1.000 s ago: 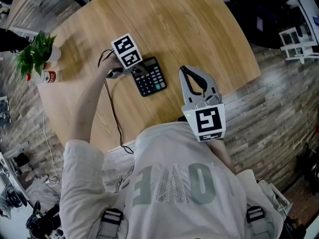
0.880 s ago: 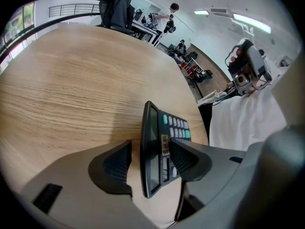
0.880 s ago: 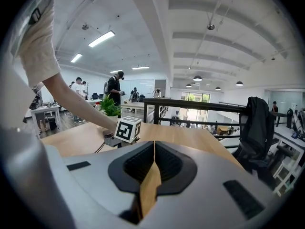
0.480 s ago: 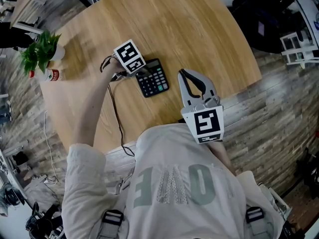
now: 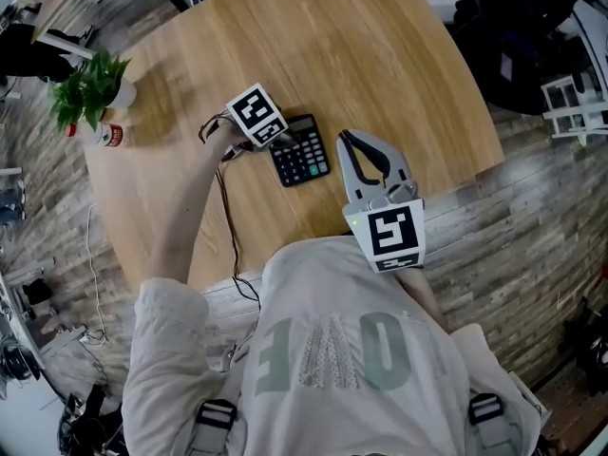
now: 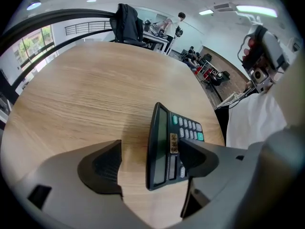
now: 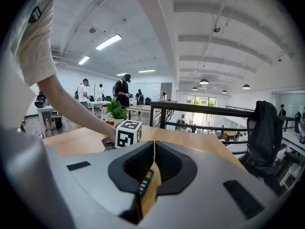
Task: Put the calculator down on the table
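I see the calculator [image 5: 302, 157] lying flat on the round wooden table [image 5: 380, 55]. In the head view its long axis runs 11 to 5 o'clock, display end at 11. My left gripper [image 6: 148, 163] straddles that end. Its jaws have just been opening and stand wide, one over the keys, the other clear of the case. The right gripper [image 7: 153, 159], at the calculator's 3 o'clock, has jaws together, empty. A potted plant [image 5: 90, 84] sits at the table's 9 o'clock edge, above a plank floor [image 5: 532, 217].
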Demonstrator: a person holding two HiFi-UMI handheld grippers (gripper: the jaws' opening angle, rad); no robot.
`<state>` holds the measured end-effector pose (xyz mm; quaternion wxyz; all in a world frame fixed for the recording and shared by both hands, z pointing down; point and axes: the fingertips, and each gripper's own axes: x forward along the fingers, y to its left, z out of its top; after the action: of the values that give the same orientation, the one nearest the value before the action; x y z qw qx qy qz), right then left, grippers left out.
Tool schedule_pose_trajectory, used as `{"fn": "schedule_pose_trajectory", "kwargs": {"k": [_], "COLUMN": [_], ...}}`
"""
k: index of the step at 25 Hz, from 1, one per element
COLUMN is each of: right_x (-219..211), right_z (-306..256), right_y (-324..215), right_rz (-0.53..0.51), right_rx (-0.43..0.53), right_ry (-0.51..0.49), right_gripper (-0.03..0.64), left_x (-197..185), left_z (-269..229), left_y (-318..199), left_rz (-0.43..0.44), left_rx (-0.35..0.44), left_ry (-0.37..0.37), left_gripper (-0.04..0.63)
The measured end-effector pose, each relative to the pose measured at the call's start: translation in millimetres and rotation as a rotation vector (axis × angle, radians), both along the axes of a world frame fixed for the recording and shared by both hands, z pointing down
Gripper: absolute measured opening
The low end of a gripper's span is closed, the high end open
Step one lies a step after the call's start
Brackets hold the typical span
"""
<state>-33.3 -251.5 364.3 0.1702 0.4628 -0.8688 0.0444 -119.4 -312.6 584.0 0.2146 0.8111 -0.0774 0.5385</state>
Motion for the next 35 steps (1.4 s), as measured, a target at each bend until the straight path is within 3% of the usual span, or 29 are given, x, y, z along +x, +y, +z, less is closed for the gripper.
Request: {"fn": "schedule_pose_trajectory", "kwargs": {"k": [7, 10, 15, 19, 23, 27, 32, 35], "right_x": [-10.7, -12.6, -19.6, -24.4, -31.7, -38.2, -46.9, -50.0], "right_z": [3.8, 3.4, -4.1, -4.4, -9.1, -27.5, -64.4, -83.3], "right_y": [4.6, 4.3, 2.7, 1.6, 0.9, -8.0, -22.4, -26.1], "right_rz": [-0.051, -0.063, -0.090, -0.110, -0.135, -0.152, -0.168, -0.173], "right_rx": [-0.016, -0.018, 0.003, 0.012, 0.038, 0.077, 0.183, 0.236], "right_ry": [0.002, 0.000, 0.001, 0.012, 0.027, -0.014, -0.045, -0.064], "right_gripper": [0.021, 0.021, 0.021, 0.021, 0.021, 0.021, 0.021, 0.021], "left_x": [-7.7, -8.7, -13.1, -20.2, -25.2, -44.6, -62.7, -66.7], "left_z": [-6.2, -12.6, -42.4, -91.7, -143.5, -204.5, -296.5, -343.2], "left_y": [-6.6, -19.6, -50.2, -74.4, -83.2, -83.2, -49.7, -16.2], "left_rz": [-0.085, -0.158, -0.340, -0.570, -0.695, -0.839, -0.952, -0.981], "left_rx": [0.068, 0.141, 0.307, 0.465, 0.607, 0.826, 1.121, 1.279], "left_ry": [-0.020, -0.023, 0.039, 0.156, 0.289, 0.393, 0.590, 0.659], "left_gripper": [0.364, 0.364, 0.364, 0.362, 0.362, 0.362, 0.357, 0.357]}}
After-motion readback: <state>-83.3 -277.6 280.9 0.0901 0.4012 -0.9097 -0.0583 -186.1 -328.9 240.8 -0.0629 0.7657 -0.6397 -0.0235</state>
